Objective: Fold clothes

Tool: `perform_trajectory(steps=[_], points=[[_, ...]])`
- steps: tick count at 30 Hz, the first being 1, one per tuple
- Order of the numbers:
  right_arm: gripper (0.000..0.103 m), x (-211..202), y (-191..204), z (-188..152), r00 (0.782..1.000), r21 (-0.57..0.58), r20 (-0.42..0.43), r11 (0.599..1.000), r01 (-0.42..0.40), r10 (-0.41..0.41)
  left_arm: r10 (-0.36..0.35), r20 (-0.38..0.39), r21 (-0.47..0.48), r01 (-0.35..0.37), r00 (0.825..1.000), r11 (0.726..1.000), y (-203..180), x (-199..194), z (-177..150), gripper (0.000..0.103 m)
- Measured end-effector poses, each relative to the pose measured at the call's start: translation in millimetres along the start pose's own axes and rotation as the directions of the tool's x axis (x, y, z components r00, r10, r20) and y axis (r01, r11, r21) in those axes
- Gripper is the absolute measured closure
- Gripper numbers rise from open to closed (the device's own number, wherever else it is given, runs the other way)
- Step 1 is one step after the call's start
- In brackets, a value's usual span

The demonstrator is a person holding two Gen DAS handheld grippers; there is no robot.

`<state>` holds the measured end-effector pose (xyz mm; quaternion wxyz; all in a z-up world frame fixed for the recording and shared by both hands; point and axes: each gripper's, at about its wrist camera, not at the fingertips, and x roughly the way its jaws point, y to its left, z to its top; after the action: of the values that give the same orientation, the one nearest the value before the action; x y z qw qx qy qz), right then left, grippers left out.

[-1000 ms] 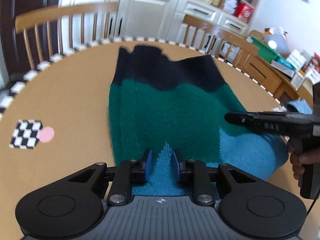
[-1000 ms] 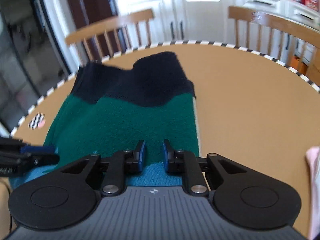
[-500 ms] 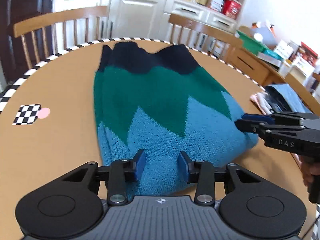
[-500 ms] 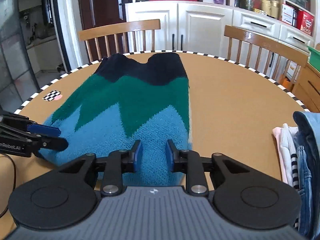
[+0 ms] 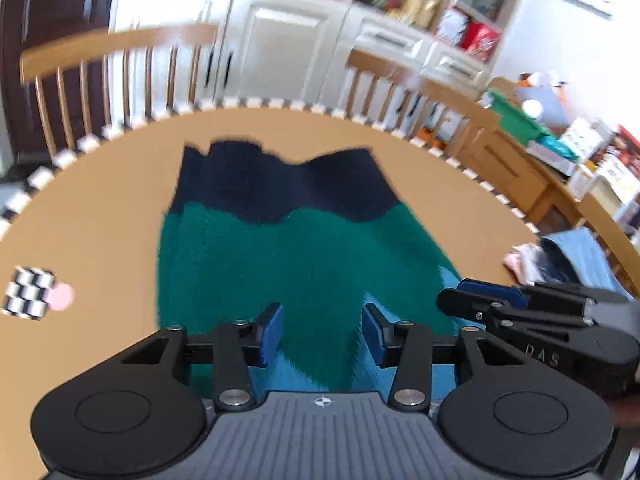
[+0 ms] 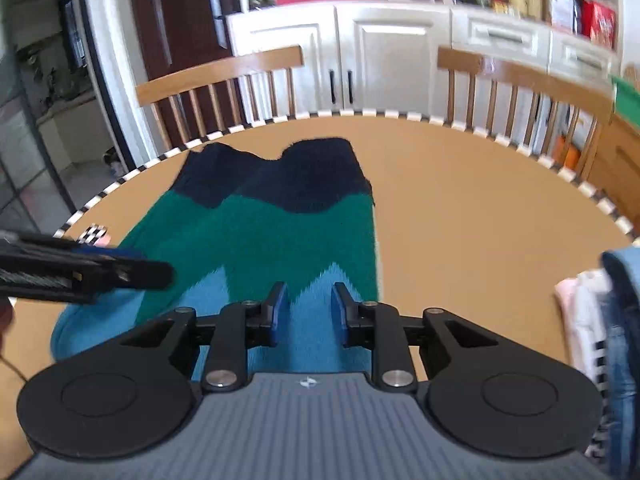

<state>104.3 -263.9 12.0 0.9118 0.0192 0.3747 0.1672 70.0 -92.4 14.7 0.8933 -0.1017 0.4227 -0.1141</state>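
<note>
A knitted sweater (image 5: 288,248) in navy, green and light blue bands lies folded on the round brown table (image 5: 88,216). It also shows in the right wrist view (image 6: 272,224). My left gripper (image 5: 322,336) is open over the near light blue end, holding nothing. My right gripper (image 6: 306,312) is open over the same end, further right. The right gripper shows from the side in the left wrist view (image 5: 500,308). The left gripper shows at the left of the right wrist view (image 6: 100,270).
A pile of folded clothes (image 6: 608,320) lies at the table's right edge, also in the left wrist view (image 5: 560,256). A checkered marker with a pink dot (image 5: 36,294) sits at the left. Wooden chairs (image 6: 224,88) stand behind the table.
Both grippers let go of the sweater's near end and opened. They then moved forward and low over the sweater.
</note>
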Motion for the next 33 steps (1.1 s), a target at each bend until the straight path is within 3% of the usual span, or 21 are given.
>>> perform_trajectory(steps=[2,6,12,14,16,18,20,22,29,33], points=[[0.079,14,-3,-5,1.0,0.005,-0.027,1.0,-0.002,0.002,0.001,-0.028,-0.065,-0.003,1.0,0.998,9,11,-2,0.062],[0.079,15,-3,-11,1.0,0.018,-0.014,1.0,0.001,-0.001,0.001,-0.033,-0.095,-0.004,0.999,0.995,13,7,-2,0.068],[0.077,12,-4,-13,1.0,0.03,-0.012,0.999,-0.012,0.013,-0.057,0.062,0.092,0.051,0.996,0.994,-5,23,50,0.065],[0.077,12,-5,-14,1.0,0.037,-0.01,0.999,-0.014,0.014,-0.052,0.043,0.122,0.046,0.998,0.991,-7,45,64,0.07],[0.077,11,-7,-14,1.0,0.046,-0.012,0.999,-0.022,0.022,-0.028,-0.004,0.11,0.028,1.0,0.993,-2,62,65,0.087],[0.077,12,-9,-13,0.999,0.056,-0.016,0.998,-0.029,0.03,-0.002,-0.055,0.093,0.007,0.999,0.996,5,79,65,0.087],[0.077,12,-11,-12,0.999,0.066,-0.019,0.997,-0.034,0.035,-0.024,-0.072,0.014,0.025,0.997,1.0,17,81,65,0.088],[0.077,13,-11,-14,0.999,0.081,-0.011,0.996,-0.036,0.037,-0.026,-0.082,-0.006,0.026,0.996,1.0,21,80,65,0.088],[0.077,12,-10,-20,1.0,0.086,0.02,0.996,-0.021,0.02,0.078,-0.082,0.076,-0.071,0.994,0.995,1,73,60,0.088],[0.077,12,-8,-20,1.0,0.106,0.022,0.994,-0.003,0.0,0.076,-0.121,0.091,-0.065,0.99,0.994,2,73,65,0.088]])
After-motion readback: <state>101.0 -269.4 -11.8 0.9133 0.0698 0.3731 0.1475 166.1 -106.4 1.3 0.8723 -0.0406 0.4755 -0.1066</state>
